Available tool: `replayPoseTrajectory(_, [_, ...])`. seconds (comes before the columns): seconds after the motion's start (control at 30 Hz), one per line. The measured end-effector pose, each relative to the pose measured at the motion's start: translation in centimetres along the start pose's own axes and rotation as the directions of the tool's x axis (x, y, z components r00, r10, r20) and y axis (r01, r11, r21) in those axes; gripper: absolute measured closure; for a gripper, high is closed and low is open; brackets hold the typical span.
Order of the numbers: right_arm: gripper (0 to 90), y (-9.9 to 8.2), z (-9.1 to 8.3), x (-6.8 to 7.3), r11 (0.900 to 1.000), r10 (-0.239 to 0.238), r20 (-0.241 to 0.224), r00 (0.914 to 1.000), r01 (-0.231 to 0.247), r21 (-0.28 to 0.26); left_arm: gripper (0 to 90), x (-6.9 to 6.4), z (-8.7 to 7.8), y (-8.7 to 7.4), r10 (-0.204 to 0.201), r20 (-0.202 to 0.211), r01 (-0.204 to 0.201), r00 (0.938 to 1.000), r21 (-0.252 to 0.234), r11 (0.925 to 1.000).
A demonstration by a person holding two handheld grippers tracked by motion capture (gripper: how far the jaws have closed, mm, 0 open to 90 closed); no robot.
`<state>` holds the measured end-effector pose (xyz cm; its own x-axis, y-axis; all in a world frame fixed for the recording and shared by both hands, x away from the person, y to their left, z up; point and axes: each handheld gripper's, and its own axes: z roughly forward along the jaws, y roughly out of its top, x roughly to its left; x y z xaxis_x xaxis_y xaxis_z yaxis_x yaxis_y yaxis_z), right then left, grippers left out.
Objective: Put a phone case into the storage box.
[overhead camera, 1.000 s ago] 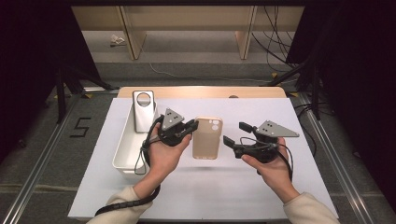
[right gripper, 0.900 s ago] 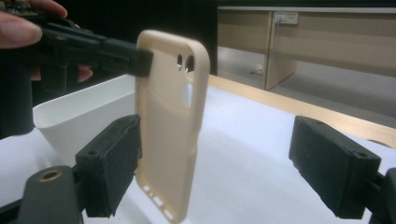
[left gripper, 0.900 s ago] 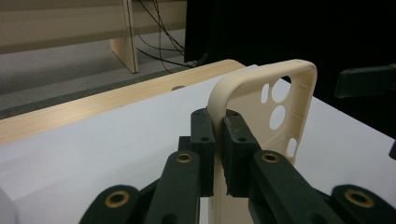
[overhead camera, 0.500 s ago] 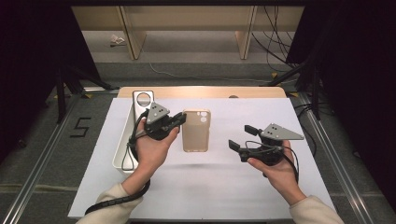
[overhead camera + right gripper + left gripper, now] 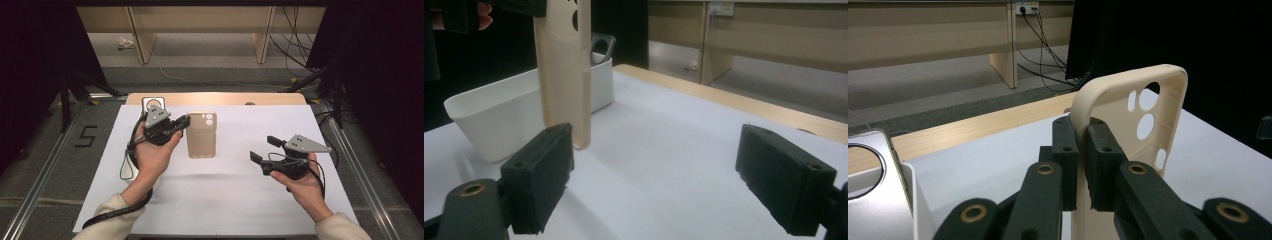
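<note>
The left hand-held gripper (image 5: 182,123) is clamped on the side wall of a beige phone case (image 5: 201,135), near its camera-cutout end. In the left gripper view the two black jaws pinch that thin rim (image 5: 1083,130) from inside and outside, just below the rounded corner. The case hangs clear of the white surface (image 5: 235,195), held roughly upright with its open end down; in the right gripper view it hangs above the surface (image 5: 684,165) without touching.

The right hand-held gripper (image 5: 263,149) sits at about 4 o'clock from the case, well apart from it, its jaws wide apart and holding nothing.

A white bin (image 5: 504,117) stands at the left edge of the surface, at about 9 o'clock from the case, with a silver object (image 5: 150,103) resting in its far end.

The case looks light and thin-walled, probably flexible plastic or silicone, so a single-edge pinch may let it twist or sag. Its smooth skin could slip under a shallow bite. The side rails seem the soundest places to grip; the camera corner, weakened by its holes, would likely bend. A second hold on the opposite long edge would steady it.
</note>
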<state>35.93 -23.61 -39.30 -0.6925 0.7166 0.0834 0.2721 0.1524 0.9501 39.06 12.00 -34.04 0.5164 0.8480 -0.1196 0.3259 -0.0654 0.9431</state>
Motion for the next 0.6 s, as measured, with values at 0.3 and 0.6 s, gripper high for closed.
replayPoseTrajectory(0.3, [16.6, -0.4, -0.4, -0.3, 0.9999, 0.014, 0.007, 0.9999, -0.014, 0.003, 83.9, 0.9, -0.5, 0.0, -0.007, -0.013, 0.007, 0.9999, -0.007, 1.0000])
replayPoseTrajectory(0.6, [16.6, -0.6, -0.6, -0.3, 0.9999, 0.010, 0.012, 0.9999, -0.010, 0.008, 84.0, 1.7, -1.1, 0.6, -0.010, -0.027, 0.010, 0.9996, -0.017, 0.9998])
